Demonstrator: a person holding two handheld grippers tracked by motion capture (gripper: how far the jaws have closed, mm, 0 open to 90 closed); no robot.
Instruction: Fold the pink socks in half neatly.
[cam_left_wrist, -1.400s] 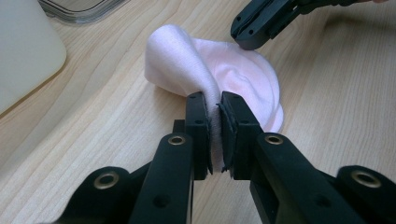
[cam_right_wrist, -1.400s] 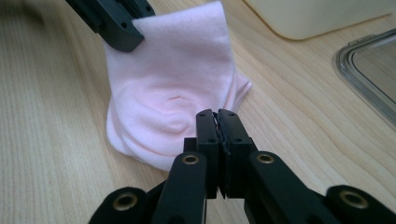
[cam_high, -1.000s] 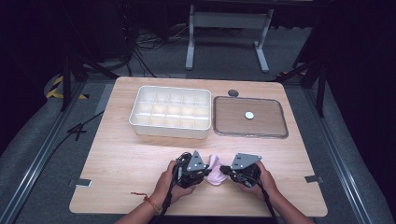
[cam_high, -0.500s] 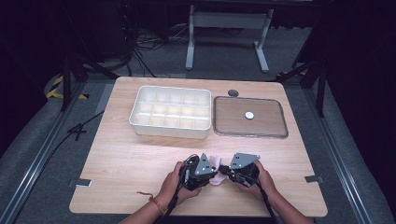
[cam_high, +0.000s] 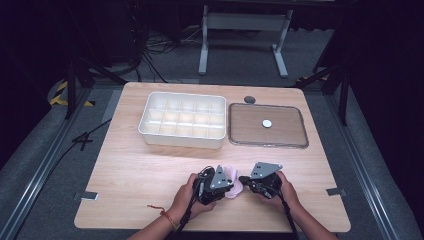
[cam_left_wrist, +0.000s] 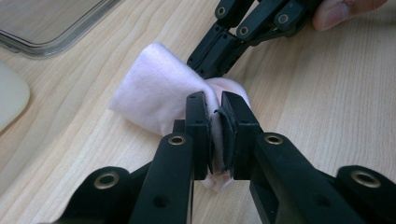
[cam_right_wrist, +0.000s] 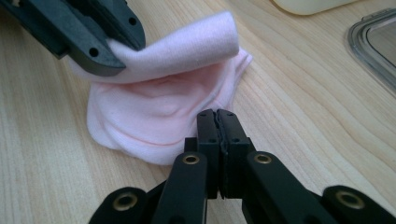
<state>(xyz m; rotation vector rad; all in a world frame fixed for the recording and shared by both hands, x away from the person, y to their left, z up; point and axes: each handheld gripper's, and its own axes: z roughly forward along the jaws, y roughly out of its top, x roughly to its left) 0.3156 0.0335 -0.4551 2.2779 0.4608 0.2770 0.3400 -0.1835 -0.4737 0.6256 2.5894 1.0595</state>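
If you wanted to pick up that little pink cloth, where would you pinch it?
Judging by its pose, pinch the pink cloth at its raised folded-over edge, coming in level from the side. That fold stands off the table; the rest lies flat.

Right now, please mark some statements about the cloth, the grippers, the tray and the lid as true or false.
1. The left gripper is shut on the pink cloth. True.
2. The cloth lies inside the white tray. False: it lies on the table, near the person's side.
3. The right gripper has its jaws wide open. False: they are shut, at the cloth's edge.
4. The clear lid lies flat on the table beside the tray. True.
5. The tray's compartments hold rolled cloths. False: they look empty.
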